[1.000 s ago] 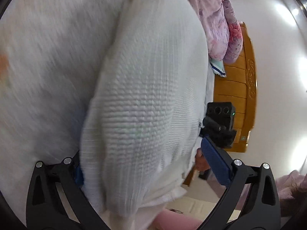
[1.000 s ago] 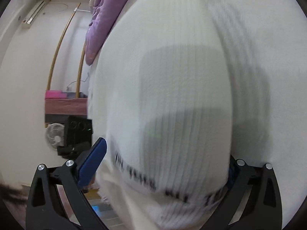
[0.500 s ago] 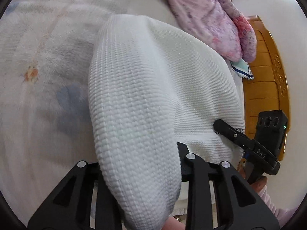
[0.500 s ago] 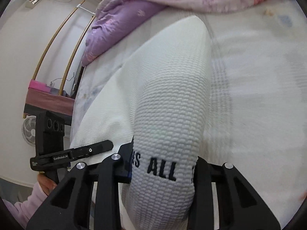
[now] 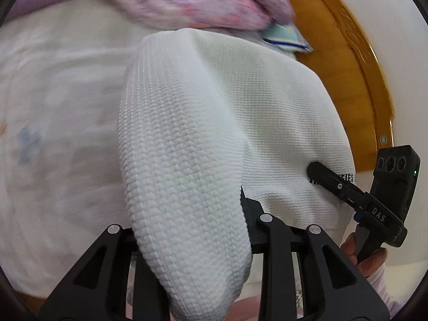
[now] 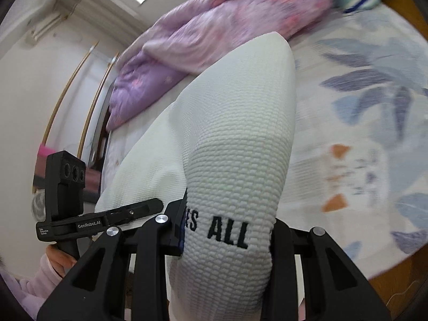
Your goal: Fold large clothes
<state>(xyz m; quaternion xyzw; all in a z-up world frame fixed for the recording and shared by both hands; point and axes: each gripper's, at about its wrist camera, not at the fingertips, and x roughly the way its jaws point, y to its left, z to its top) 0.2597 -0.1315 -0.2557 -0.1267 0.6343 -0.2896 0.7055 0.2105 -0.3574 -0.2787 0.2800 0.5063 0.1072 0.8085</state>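
Observation:
A white waffle-knit garment [image 5: 240, 112] with black lettering lies spread over the bed, its near edge lifted. My left gripper [image 5: 191, 230] is shut on one corner of it; the bunched cloth rises between the jaws. My right gripper [image 6: 227, 232] is shut on the other corner [image 6: 240, 160], where the letters "ALL" show. Each gripper also shows from the other's view: the right gripper [image 5: 347, 187] clamped at the garment's right edge, the left gripper [image 6: 112, 214] at its left edge. The fingertips are hidden by cloth.
The bed sheet [image 6: 374, 112] has a pale blue leaf print. A pink and purple quilt [image 6: 214, 34] lies bunched at the far side, with a small blue-edged cloth [image 5: 283, 37] beside it. A wooden headboard [image 5: 345, 61] stands at the right.
Both grippers have dropped from high in the air toward the bed, bringing the garment down so it now spreads over the sheet. The jaws have closed tighter on the cloth.

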